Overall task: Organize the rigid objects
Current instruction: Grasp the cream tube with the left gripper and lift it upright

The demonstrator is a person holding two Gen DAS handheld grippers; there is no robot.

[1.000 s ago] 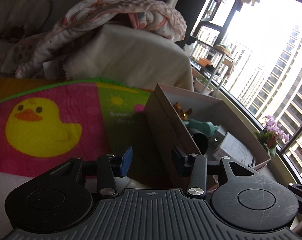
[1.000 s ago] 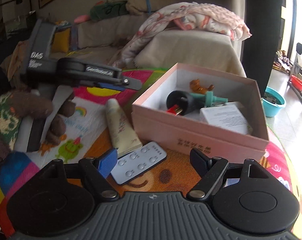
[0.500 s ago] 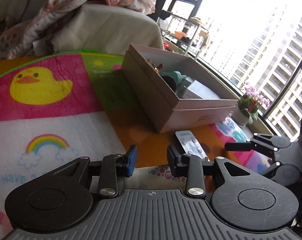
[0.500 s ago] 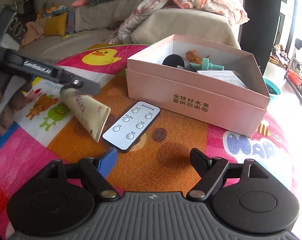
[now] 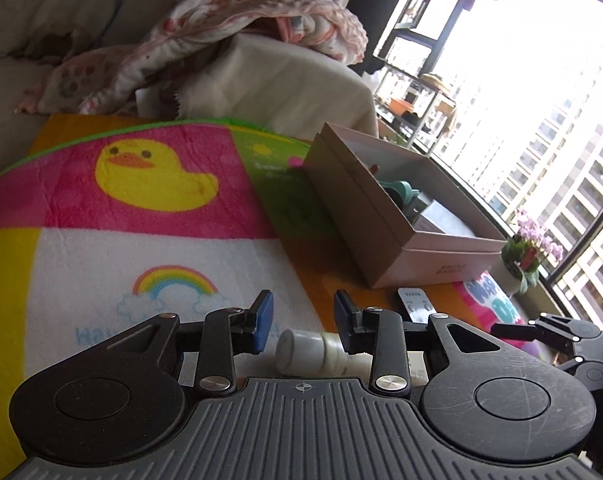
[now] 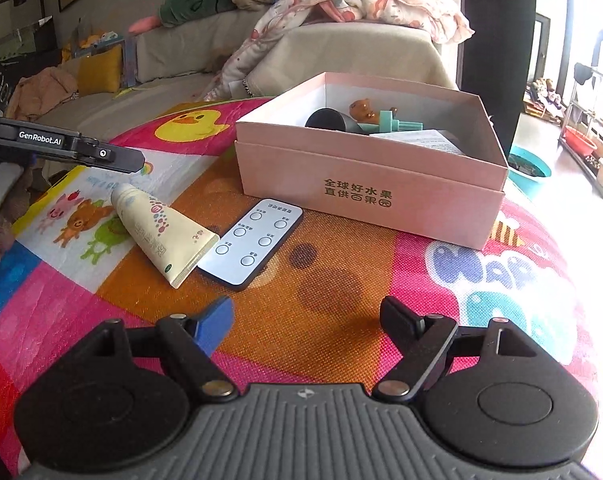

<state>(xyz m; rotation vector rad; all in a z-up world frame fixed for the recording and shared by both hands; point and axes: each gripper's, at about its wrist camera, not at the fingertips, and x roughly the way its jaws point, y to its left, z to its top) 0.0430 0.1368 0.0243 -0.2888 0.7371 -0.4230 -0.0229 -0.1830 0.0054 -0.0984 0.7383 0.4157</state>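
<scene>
Partly done: pink box (image 6: 365, 184) holds several items. Cream tube (image 6: 161, 232) and remote (image 6: 253, 240) left on mat. Left gripper (image 5: 301, 320) spread above tube cap, right gripper (image 6: 305, 320) spread, both empty.

This is a home, a living room high up in a flat. A soft sofa (image 6: 341, 46) with a blanket (image 6: 365, 4) stands behind a bright play mat (image 5: 141, 208) with a yellow duck. Big windows (image 5: 541, 120) show tall buildings outside.
</scene>
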